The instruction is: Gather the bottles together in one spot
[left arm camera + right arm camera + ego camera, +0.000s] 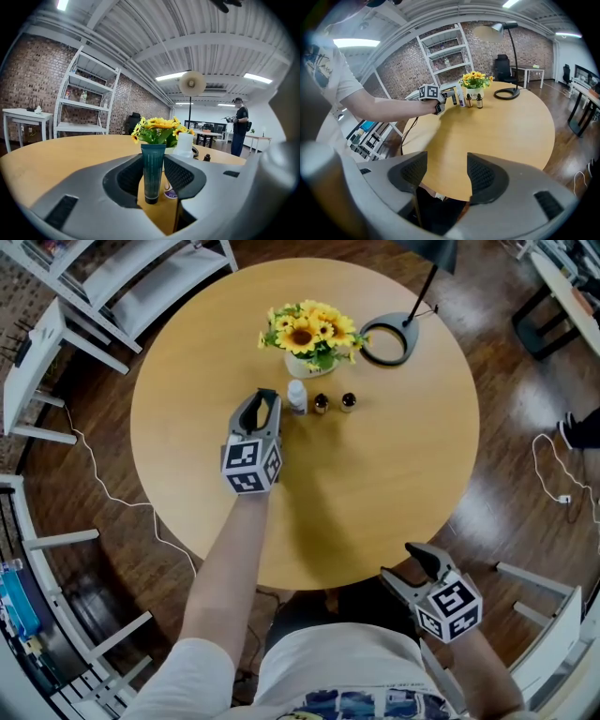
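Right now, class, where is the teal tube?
The tube stands upright mid-frame in the left gripper view, clamped by the left gripper, just left of the white bottle, before the sunflowers.

The interior is brightly and evenly lit by ceiling strip lights, with a soft shadow thrown across the round table, sheen registered on the dark floor, strong fisheye bending and blackened corners recorded in both gripper views, and the nearest foreground there rendered slightly out of focus.
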`<state>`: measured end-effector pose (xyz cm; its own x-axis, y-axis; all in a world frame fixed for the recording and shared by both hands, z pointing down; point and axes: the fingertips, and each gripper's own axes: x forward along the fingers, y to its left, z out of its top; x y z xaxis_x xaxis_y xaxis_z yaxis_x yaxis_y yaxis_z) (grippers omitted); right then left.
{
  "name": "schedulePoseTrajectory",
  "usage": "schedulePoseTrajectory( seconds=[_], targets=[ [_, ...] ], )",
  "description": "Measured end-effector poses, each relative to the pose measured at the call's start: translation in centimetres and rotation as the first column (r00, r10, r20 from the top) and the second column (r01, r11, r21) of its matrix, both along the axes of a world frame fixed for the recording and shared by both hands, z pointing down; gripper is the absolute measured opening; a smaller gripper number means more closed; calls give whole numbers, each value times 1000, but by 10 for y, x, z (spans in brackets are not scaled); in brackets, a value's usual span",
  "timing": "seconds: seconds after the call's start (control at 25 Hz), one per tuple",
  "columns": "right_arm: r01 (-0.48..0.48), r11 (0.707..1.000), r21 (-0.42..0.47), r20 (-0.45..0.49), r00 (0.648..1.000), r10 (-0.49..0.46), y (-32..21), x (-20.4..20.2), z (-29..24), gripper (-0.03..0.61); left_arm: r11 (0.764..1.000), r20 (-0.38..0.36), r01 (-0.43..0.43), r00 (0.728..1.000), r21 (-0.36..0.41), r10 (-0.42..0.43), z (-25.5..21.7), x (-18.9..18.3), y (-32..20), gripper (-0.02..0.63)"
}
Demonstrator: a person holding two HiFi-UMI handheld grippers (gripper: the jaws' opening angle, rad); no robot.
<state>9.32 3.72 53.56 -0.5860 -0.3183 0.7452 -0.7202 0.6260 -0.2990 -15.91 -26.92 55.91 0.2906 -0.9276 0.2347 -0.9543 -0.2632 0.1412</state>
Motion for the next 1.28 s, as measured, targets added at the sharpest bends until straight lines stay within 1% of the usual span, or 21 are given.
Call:
schedulePoseTrajectory(
  seconds=[0.2, 0.48, 0.8, 1.0, 1.28],
  targets=[
    [5, 1000, 1, 0, 1000, -5, 0, -3, -2, 287, 1000, 18, -7, 1000, -26, 7, 8, -2, 8, 146],
    [13, 1000, 6, 6, 1000, -13, -3, -7, -2, 287, 999, 55, -36, 998, -33, 37, 9, 5, 12, 144],
    [10, 1000, 16, 11, 1000, -10, -4, -7, -4, 287, 998, 67, -56, 996, -33, 58, 7, 6, 17, 146],
    [10, 1000, 17, 16, 1000, -10, -1, -6, -4, 287, 997, 71, -72, 995, -18, 73, 0, 9, 18, 147],
    [8, 999, 46, 15, 1000, -9, -3, -8, -10, 287, 997, 80, -72, 994, -4, 72, -16, 3, 28, 155]
  ],
)
